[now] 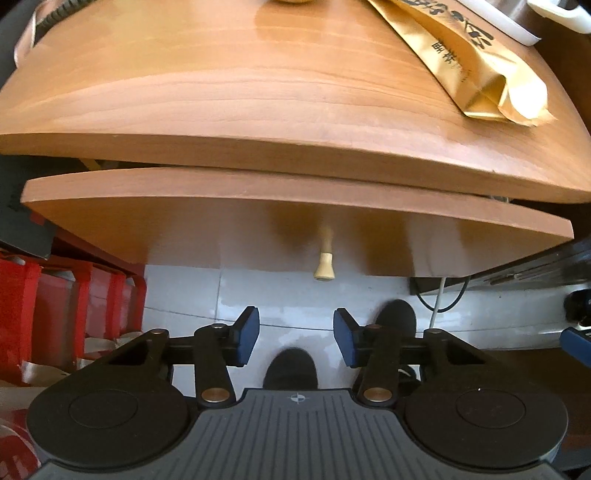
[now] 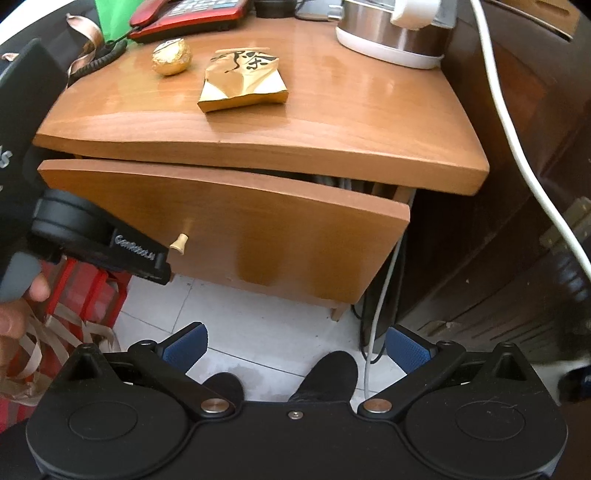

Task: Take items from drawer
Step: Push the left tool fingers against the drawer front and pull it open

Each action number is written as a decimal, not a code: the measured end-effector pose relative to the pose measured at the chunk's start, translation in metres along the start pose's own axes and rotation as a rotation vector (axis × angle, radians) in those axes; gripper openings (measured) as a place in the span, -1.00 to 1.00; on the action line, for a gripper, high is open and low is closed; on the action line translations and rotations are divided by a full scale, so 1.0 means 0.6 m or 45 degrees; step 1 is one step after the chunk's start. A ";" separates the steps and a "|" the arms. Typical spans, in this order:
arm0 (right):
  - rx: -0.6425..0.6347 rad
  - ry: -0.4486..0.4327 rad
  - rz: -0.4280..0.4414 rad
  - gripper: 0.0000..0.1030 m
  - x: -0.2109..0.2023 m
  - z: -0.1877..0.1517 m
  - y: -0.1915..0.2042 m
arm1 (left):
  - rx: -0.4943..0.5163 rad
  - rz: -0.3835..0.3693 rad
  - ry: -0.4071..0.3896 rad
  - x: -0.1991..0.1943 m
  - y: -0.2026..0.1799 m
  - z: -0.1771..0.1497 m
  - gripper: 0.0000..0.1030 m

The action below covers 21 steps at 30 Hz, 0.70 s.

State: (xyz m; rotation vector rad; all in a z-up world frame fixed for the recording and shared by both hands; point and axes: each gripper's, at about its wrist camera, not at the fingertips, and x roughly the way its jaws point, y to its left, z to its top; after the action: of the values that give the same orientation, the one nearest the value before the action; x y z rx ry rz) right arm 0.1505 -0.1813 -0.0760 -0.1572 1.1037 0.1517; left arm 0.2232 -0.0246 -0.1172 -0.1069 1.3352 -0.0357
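Note:
A wooden nightstand drawer stands slightly ajar, with a pale wooden knob on its front. My left gripper is open, its blue pads just short of the knob and nothing between them. The right wrist view shows the left gripper's black housing close beside the same knob. Lower down and further back from the drawer front, my right gripper hangs open and empty. Only a dark gap shows of the drawer's inside.
On the nightstand top lie a gold packet and a gold foil ball, with a red phone and a kettle behind. Red bags stand left, a white cable and dark cabinet right. A person's shoes are below.

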 end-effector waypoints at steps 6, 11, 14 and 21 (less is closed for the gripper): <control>-0.051 -0.002 0.007 0.99 0.001 0.016 -0.005 | -0.025 -0.018 0.020 0.010 -0.004 0.017 -0.18; -0.061 0.001 0.022 0.99 0.002 0.027 -0.012 | -0.048 -0.033 0.045 0.018 -0.005 0.034 -0.21; -0.076 -0.002 0.022 0.99 0.000 0.032 -0.014 | -0.060 -0.029 0.058 0.026 -0.006 0.041 -0.33; -0.091 -0.011 0.027 0.99 -0.002 0.045 -0.023 | -0.091 -0.033 0.083 0.029 -0.005 0.054 -0.36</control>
State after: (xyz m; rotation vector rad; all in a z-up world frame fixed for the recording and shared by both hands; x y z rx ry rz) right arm 0.1763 -0.1894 -0.0623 -0.2088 1.0918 0.2111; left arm 0.2590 -0.0271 -0.1262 -0.1847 1.4007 -0.0134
